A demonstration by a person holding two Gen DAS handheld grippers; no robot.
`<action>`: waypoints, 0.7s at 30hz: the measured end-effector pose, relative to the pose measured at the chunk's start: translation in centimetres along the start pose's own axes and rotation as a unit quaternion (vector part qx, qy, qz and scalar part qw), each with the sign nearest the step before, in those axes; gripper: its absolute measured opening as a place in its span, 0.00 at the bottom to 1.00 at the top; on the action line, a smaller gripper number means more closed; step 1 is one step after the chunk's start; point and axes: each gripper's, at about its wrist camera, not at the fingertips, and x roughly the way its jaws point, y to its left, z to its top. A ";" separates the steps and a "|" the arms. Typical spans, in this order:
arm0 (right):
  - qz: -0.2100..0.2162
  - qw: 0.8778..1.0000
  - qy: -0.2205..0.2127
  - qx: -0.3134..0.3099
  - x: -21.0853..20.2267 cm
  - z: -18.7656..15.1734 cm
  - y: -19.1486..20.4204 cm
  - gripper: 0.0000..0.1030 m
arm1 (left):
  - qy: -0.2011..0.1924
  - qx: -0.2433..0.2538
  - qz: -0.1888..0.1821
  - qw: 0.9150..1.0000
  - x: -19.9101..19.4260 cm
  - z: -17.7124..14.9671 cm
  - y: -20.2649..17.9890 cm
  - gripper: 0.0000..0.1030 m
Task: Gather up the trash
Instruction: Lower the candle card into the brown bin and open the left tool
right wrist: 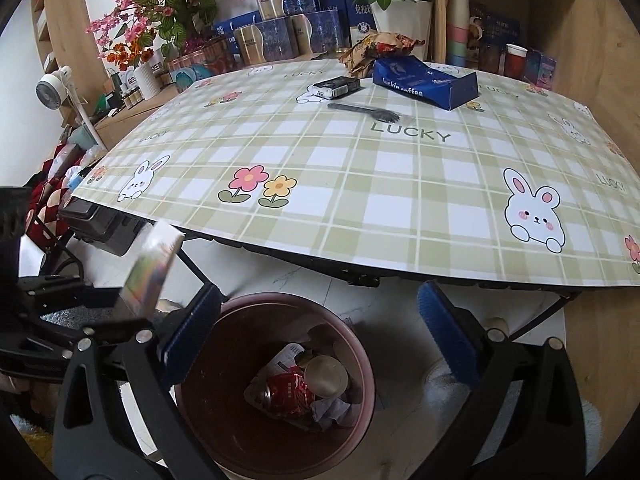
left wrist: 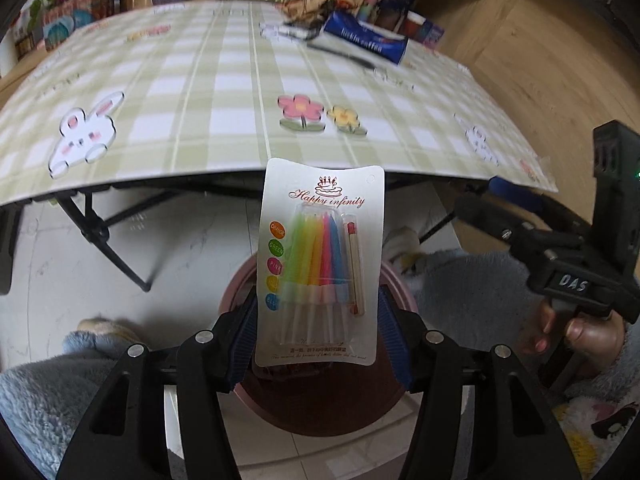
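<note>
My left gripper (left wrist: 318,332) is shut on a birthday candle pack (left wrist: 320,264), a white card with coloured candles, held upright above the brown trash bin (left wrist: 248,396). In the right wrist view the pack (right wrist: 150,268) shows edge-on at the left. My right gripper (right wrist: 316,332) is open and empty above the bin (right wrist: 224,436), which holds a crushed red can (right wrist: 290,394) and crumpled paper. On the checked table lie a blue coffee box (right wrist: 424,82), a crumpled brown wrapper (right wrist: 376,52), a black cigarette pack (right wrist: 338,87) and a black utensil (right wrist: 362,111).
The table (right wrist: 360,184) stands beyond the bin, with its front edge just above it. Boxes, cans and flower pots (right wrist: 400,4) crowd the back. A wooden shelf (right wrist: 500,40) stands at the right. A white fan (right wrist: 52,88) is at the left. Folding table legs (left wrist: 104,236) stand beside the bin.
</note>
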 end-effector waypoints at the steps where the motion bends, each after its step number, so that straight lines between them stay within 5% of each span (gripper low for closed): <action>1: -0.001 1.000 0.000 0.001 0.0 -0.1 0.0 0.94 | 0.003 -0.001 -0.001 1.000 0.2 -0.1 -0.1 0.55; 11: -0.005 1.000 0.002 0.008 0.2 -0.2 -0.3 0.94 | 0.013 -0.009 -0.006 1.000 0.6 0.0 0.1 0.66; 21: -0.012 1.000 -0.003 0.011 0.0 0.0 -0.4 0.94 | -0.080 -0.046 0.051 0.994 -2.7 1.0 2.1 0.75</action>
